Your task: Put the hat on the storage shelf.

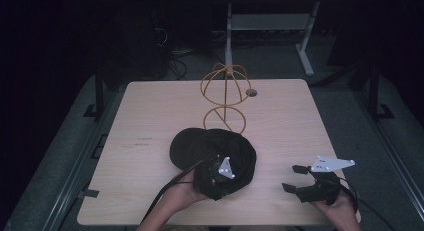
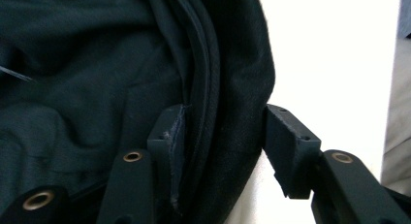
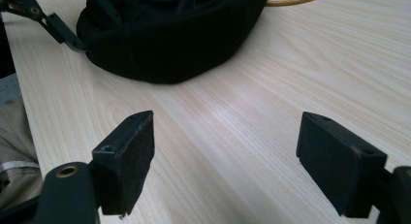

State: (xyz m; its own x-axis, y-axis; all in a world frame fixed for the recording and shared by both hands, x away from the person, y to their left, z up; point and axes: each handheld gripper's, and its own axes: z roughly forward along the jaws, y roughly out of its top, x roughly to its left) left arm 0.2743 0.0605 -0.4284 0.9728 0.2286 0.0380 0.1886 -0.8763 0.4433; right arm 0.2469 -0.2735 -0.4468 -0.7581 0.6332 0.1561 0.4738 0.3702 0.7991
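A black cap [image 1: 220, 151] lies crown down on the wooden table [image 1: 150, 116], just in front of a yellow wire hat stand [image 1: 225, 91]. My left gripper [image 1: 216, 177] sits over the cap's near rim. In the left gripper view [image 2: 223, 132] one jaw is inside the cap and the other outside, and the rim's fabric [image 2: 232, 88] fills the gap and touches both pads. My right gripper [image 1: 294, 178] rests open at the table's front right, apart from the cap. In the right gripper view [image 3: 225, 146] there is bare table between its pads, with the cap [image 3: 169, 35] farther off.
A small round grommet [image 1: 251, 92] is set in the table near the far edge, right of the stand. A desk frame [image 1: 270, 26] and cables stand on the dark floor beyond. The table's front edge runs close under both hands.
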